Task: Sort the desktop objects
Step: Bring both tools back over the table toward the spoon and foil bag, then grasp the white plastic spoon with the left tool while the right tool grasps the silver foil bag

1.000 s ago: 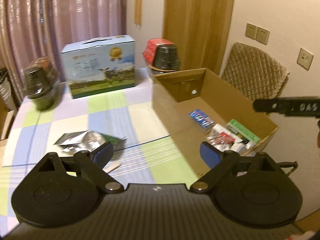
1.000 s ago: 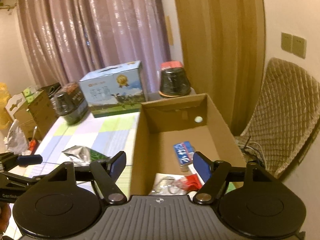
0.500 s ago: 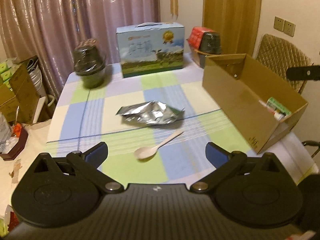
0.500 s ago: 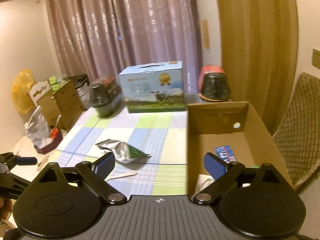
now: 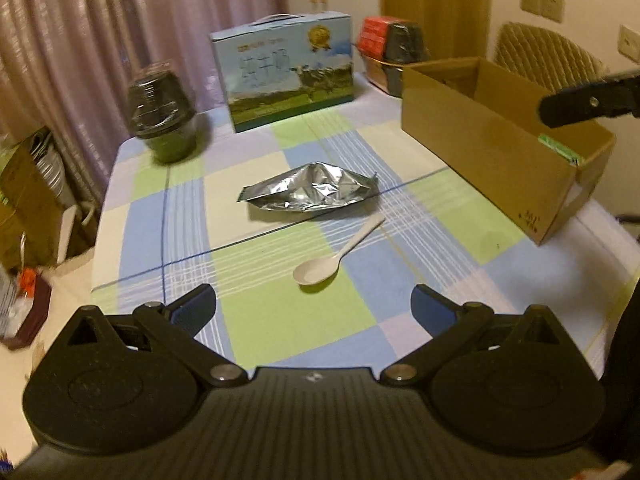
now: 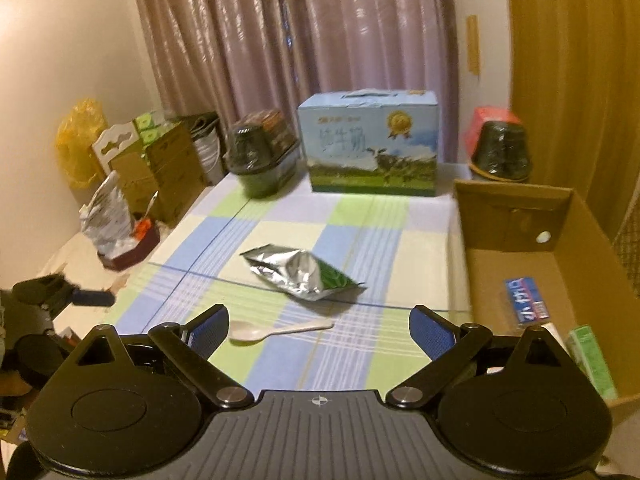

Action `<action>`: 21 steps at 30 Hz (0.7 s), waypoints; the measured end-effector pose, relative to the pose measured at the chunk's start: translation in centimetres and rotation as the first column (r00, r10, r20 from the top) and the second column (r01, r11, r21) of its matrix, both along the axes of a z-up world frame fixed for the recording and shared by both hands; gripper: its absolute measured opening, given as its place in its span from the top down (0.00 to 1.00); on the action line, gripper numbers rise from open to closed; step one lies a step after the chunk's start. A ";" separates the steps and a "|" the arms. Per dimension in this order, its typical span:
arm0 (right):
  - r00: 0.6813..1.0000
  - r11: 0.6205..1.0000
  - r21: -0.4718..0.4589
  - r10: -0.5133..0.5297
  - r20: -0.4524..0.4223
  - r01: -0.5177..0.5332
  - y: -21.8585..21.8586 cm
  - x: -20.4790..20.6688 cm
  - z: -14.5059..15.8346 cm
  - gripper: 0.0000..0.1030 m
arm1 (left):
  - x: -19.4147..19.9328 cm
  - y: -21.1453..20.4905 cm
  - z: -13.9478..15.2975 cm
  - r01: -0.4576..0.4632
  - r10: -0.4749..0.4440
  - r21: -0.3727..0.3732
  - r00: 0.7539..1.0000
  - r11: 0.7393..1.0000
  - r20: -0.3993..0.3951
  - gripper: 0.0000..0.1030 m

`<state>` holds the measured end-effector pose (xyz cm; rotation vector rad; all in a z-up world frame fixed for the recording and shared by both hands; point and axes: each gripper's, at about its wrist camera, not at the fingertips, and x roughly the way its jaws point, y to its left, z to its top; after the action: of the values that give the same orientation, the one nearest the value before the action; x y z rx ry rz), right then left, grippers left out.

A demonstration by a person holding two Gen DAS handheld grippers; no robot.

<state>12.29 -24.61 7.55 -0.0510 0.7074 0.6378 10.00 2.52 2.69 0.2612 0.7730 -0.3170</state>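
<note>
Dim, warm-lit room behind my worktop

I see mauve curtains [image 6: 296,40] along the back wall, a wooden door [image 6: 572,80] at right, and a quilted chair [image 5: 548,50] under 2 wall sockets [image 5: 542,3].

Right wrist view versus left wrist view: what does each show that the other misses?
Only the right wrist view looks into the cardboard box, showing a blue packet and a green carton on its floor, plus the yellow bag by the wall. Only the left wrist view shows the chair and wall sockets. Both show the foil pouch, white spoon, milk carton box and checked tablecloth; both the left gripper and right gripper are open and empty.
</note>
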 end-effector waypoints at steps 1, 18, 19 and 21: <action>1.000 1.000 -0.006 0.004 -0.007 -0.004 0.4 0.3 -0.5 0.08 | 0.5 0.0 -0.4 0.017 -0.017 0.000 1.000 1.000 -0.004 0.01; 0.987 0.978 -0.162 0.110 -0.117 -0.129 5.5 6.5 -8.1 0.09 | 8.9 -0.4 -7.3 0.276 -0.272 0.016 0.955 0.961 -0.120 0.12; 0.983 0.972 -0.180 0.130 -0.126 -0.152 5.9 7.0 -8.4 0.09 | 9.3 -0.6 -7.6 0.293 -0.288 0.022 0.949 0.956 -0.129 0.13; 0.978 0.954 -0.229 0.167 -0.128 -0.193 7.0 7.8 -8.8 0.09 | 10.3 -0.8 -8.2 0.330 -0.321 0.036 0.935 0.943 -0.150 0.16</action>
<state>20.10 -17.61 -1.29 -0.3105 0.8886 0.7312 20.27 1.72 -5.55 0.4298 0.8809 -0.6324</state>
